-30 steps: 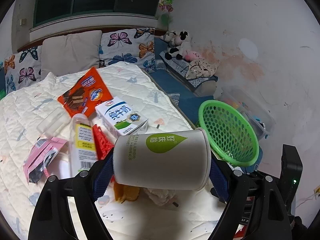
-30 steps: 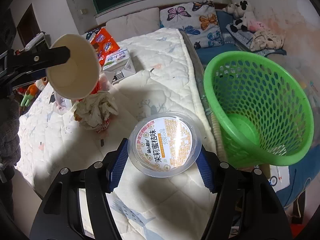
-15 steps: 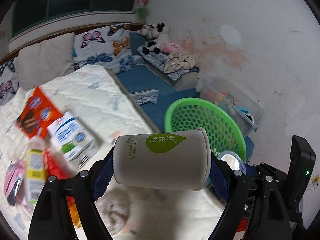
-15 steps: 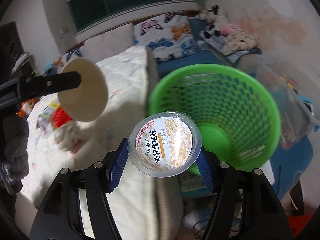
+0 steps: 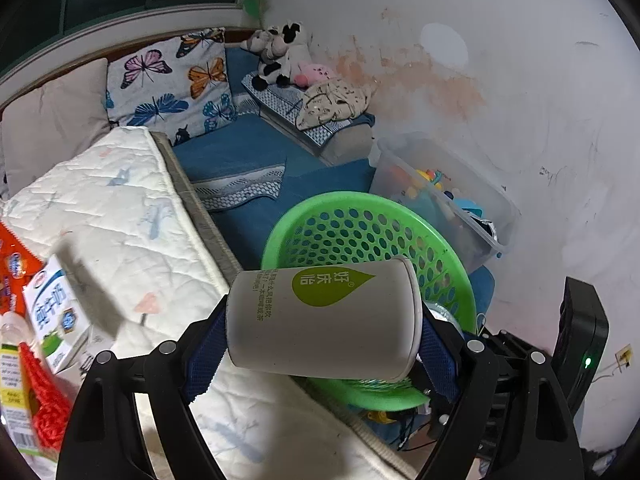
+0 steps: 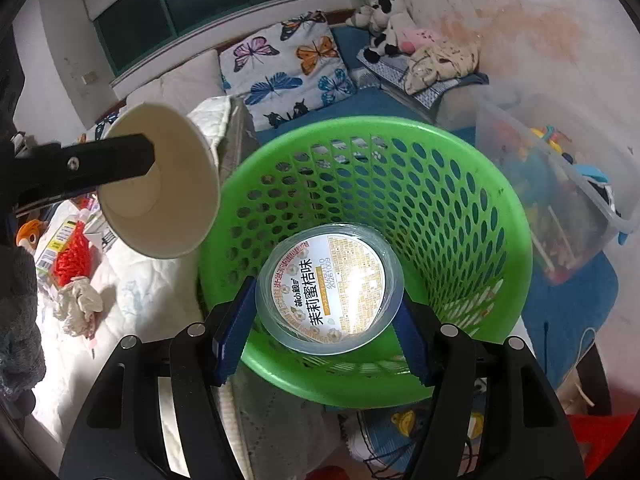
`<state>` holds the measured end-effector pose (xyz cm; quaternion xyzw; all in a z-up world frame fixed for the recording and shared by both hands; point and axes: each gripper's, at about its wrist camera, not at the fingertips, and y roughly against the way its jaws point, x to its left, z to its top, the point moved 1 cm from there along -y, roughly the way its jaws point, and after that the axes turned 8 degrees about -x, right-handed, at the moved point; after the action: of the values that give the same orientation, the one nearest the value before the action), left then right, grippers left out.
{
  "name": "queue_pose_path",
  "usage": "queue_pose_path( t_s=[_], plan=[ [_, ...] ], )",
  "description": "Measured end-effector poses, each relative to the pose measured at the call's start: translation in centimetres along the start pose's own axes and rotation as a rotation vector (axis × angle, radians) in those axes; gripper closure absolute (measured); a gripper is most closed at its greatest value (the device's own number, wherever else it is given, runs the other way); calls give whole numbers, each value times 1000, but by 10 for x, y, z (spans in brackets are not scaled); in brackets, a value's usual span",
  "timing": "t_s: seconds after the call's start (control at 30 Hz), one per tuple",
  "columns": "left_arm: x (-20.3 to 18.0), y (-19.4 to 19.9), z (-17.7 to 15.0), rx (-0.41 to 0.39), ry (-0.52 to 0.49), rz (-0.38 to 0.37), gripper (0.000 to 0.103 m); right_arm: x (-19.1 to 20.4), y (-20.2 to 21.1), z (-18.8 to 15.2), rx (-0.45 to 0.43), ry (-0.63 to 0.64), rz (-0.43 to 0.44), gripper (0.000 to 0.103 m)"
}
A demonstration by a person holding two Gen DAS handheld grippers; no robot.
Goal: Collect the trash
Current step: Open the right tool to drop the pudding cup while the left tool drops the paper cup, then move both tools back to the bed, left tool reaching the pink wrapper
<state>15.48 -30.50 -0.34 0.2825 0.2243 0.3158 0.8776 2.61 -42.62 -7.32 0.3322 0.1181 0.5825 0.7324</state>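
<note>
Right wrist view — fingers (image 6: 326, 312) pinching jelly cup (image 6: 330, 286) over green basket (image 6: 460, 208); left fingers (image 5: 320, 334) pinch paper cup (image 5: 320, 316).

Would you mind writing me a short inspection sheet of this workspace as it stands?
Surface: white quilt on a bed, lit patchily.
Job's things: paper cup held sideways beside the green basket; sealed tub held over the basket's mouth.
Clutter: milk carton, red mesh, crumpled tissue and an orange wrapper on the quilt.
Grippers: left hand-held gripper shut on the cup; right hand-held gripper shut on the tub.
Cables: thin wires on the floor by the basket.
Surroundings: butterfly pillows, soft toys, clear toy bin, stained wall.
</note>
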Motion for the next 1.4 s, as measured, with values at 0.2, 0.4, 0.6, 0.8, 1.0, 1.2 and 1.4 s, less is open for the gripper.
queue_pose_path(
  t_s=[0.2,0.4,0.6,0.8,1.0,1.2,1.4],
  plan=[
    [-9,-22,2,29,3,-6,22,-7,3,-3,-6,-2,-13,28],
    [-17,-39,1,56,-4,-16,22,-12,18,-8,-23,-14,-18,28],
    [-24,-43,-4,59,-5,-41,18,-13,31,-14,-35,-22,-17,28],
    [-22,-32,-10,44,-4,-48,18,-9,39,-16,-45,-27,-11,28],
    [-23,-27,-5,25,-3,-44,15,-3,43,-16,-54,-17,-18,28],
    [-20,-29,-2,24,3,-40,15,-6,48,-17,-54,-25,-28,28],
    [-10,-6,-10,-11,14,-14,15,3,48,-18,-53,-11,-5,28]
  ],
)
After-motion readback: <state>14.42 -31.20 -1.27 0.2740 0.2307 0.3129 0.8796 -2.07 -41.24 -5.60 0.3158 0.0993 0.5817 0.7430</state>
